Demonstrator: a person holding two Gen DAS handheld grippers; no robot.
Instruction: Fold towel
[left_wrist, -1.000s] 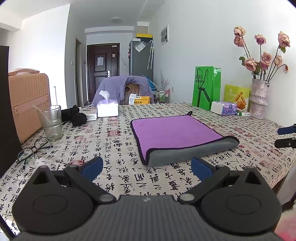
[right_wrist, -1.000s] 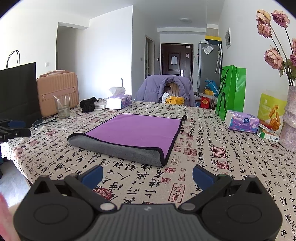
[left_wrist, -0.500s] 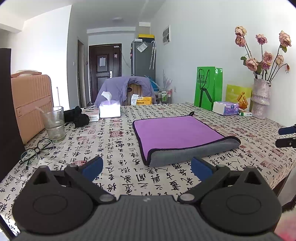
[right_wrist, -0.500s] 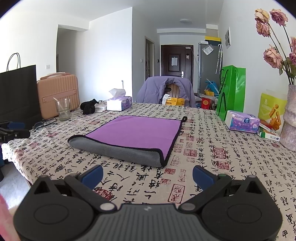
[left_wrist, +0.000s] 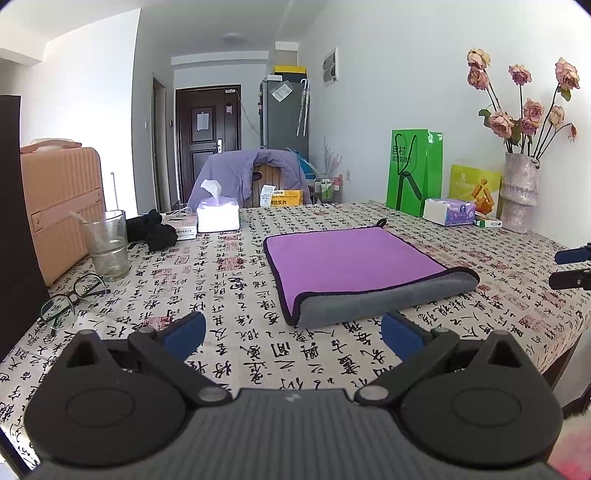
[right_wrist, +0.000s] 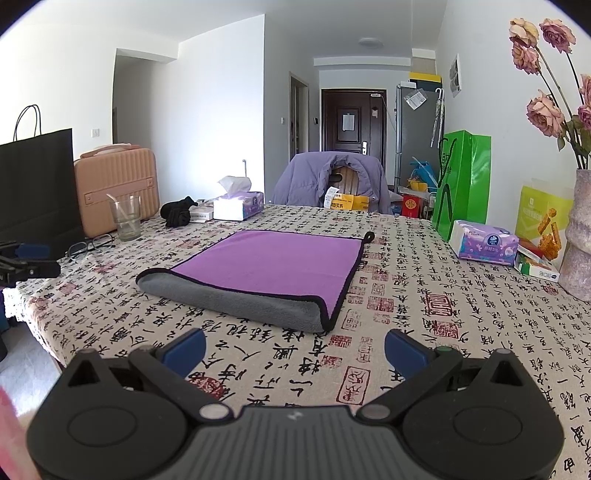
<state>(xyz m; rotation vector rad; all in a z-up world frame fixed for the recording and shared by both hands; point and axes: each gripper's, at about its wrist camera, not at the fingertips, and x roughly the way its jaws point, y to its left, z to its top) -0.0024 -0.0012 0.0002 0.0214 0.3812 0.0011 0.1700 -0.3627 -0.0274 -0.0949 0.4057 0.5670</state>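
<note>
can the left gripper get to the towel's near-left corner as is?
Probably yes. The left gripper is open and the tablecloth between it and the folded towel is bare; the glass and glasses sit off left.

Bare tabletop lies open all around the folded towel, with nothing near its edges. The glass and glasses crowd the left edge; tissue pack and vase stand at the right.

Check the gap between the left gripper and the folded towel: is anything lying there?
Nothing but printed tablecloth lies between the open left gripper and the towel, as the left wrist view shows.
</note>
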